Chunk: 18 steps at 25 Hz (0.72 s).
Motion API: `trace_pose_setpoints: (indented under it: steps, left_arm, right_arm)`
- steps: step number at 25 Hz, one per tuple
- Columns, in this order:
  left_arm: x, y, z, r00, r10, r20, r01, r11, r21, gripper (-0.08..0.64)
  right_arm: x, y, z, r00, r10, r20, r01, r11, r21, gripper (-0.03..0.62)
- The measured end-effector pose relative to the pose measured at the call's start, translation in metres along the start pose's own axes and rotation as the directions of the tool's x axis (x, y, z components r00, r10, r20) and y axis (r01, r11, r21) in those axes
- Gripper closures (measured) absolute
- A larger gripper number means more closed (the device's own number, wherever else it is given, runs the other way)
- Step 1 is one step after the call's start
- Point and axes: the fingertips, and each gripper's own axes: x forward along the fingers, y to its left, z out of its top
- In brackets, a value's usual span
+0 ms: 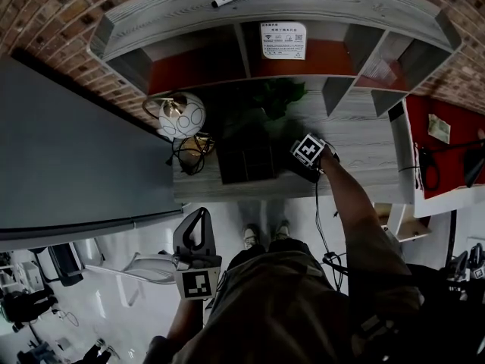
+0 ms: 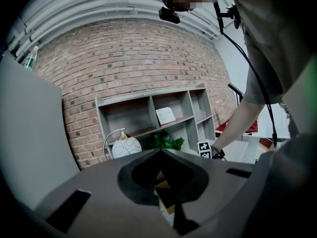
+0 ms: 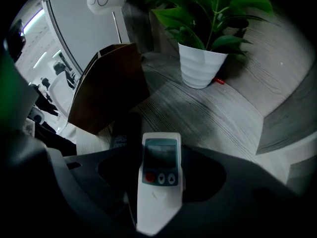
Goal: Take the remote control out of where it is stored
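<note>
Remote control (image 3: 161, 175), white, pinched between jaws of right gripper (image 3: 159, 150) over grey bench (image 3: 218, 113), near brown box (image 3: 111, 83); left gripper (image 2: 161, 152) pressed together, empty.

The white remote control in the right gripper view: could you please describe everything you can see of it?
The white remote control is a slim, plastic-looking bar with a greyish display, one red round button and two grey arrow buttons beneath. It lies face up, lengthwise between the right gripper's fingers, which hold it above the grey wood-grain desk, a dark object just to its left.
</note>
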Motion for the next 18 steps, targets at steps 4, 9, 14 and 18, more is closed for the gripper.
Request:
trace_pose_setpoints:
  steps: [4,9,14,18]
  left_arm:
    - [-0.001,-0.001,-0.001,1.0,0.004,-0.004,-0.004,1.0,-0.011,0.549]
    - [-0.003,0.0,-0.001,1.0,0.005,-0.004,-0.005,1.0,-0.01,0.549]
    - [-0.002,0.003,-0.004,1.0,0.011,-0.016,-0.011,1.0,-0.011,0.549]
    - [0.002,0.001,-0.008,1.0,-0.006,-0.015,0.005,1.0,-0.02,0.549]
  right_arm:
    - [0.003,0.004,0.007,0.999,0.028,0.036,-0.029,0.999,0.021,0.334]
    - [0.001,0.003,0.004,1.0,0.014,0.014,-0.015,1.0,0.02,0.334]
    - [-0.009,-0.009,0.002,0.999,-0.041,0.022,0.041,0.999,0.028,0.334]
    - [-0.028,-0.013,0.014,0.995,-0.059,0.085,0.055,0.998,0.043,0.334]
